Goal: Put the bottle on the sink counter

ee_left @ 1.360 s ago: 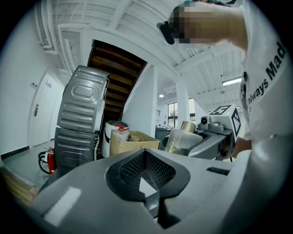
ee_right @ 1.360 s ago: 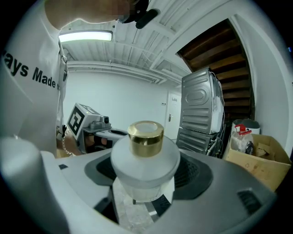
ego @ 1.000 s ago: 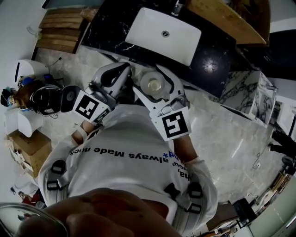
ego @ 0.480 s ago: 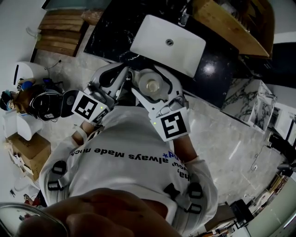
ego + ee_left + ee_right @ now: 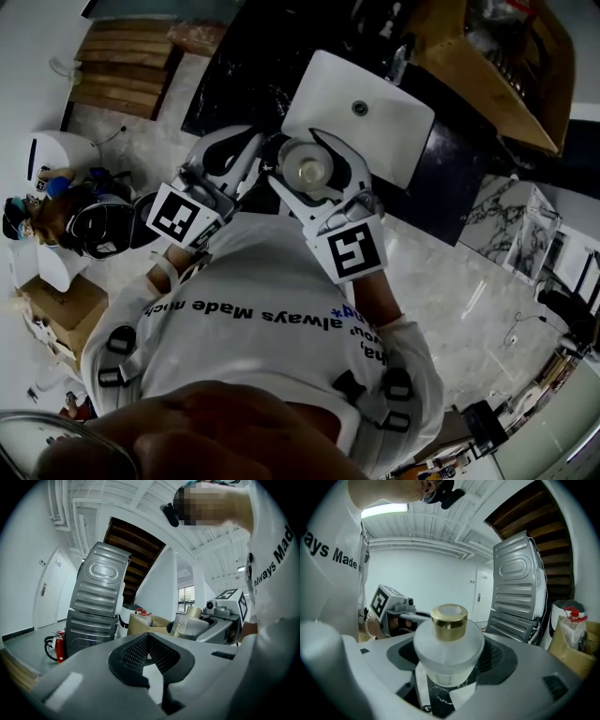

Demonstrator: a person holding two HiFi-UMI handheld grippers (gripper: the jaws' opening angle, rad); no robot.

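Observation:
A frosted glass bottle [image 5: 305,171] with a gold cap stands upright between the jaws of my right gripper [image 5: 306,156], which is shut on its body. In the right gripper view the bottle [image 5: 449,644] fills the middle between the right gripper's [image 5: 450,670] dark pads. In the head view it hangs over the front edge of the black marble sink counter [image 5: 239,80], next to the white basin [image 5: 380,127]. My left gripper [image 5: 255,148] is just left of the bottle, its jaws together and empty. In its own view, the left gripper [image 5: 149,654] sees the bottle [image 5: 186,626] to the right.
A wooden crate [image 5: 487,66] sits on the counter's far right. Wooden stairs [image 5: 122,56] lie beyond the counter's left end. A grey ribbed appliance panel [image 5: 96,602], a cardboard box [image 5: 56,300] and a red fire extinguisher [image 5: 59,645] stand on the marble floor.
Both grippers and the bottle have come closer to the counter; the bottle now overlaps the basin's front edge instead of hanging over the floor. The grip is unchanged.

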